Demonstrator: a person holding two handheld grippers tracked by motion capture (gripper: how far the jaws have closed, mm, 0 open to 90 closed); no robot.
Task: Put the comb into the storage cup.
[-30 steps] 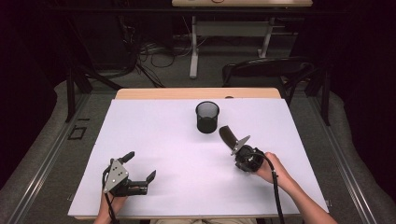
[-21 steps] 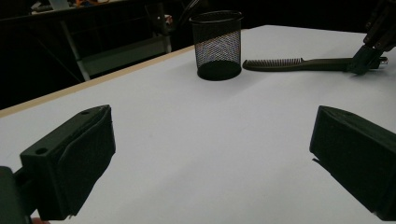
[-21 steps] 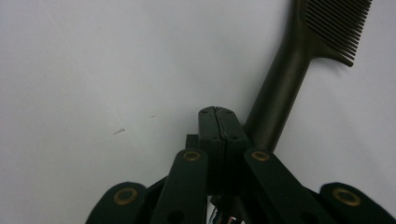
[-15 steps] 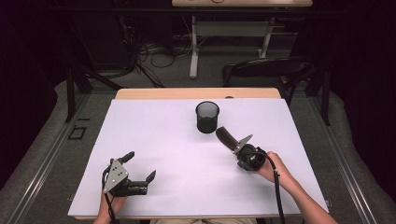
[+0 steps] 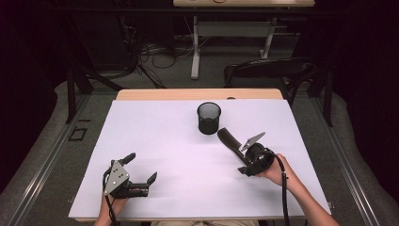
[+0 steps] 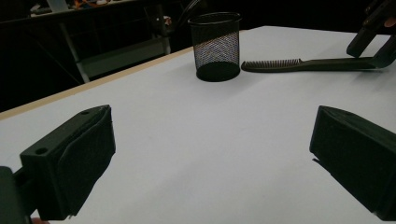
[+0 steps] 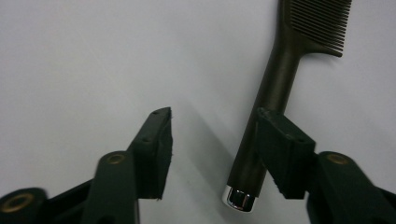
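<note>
The right gripper (image 7: 212,135) stands with its jaws parted, having just been opening; the dark comb's (image 7: 275,88) handle lies between them on the white table (image 5: 155,132), against the inside of one jaw; a second earlier they were shut on it; the comb's teeth point toward the mesh pen cup (image 5: 209,117); the left gripper (image 5: 139,172) rests wide open, holding nothing.

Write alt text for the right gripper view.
The right gripper hangs open over a white table, its jaws having just opened, with a dark comb lying flat between them against the right-hand jaw. The comb's silver-capped handle end points toward the camera, and its teeth sit at the top right.
</note>
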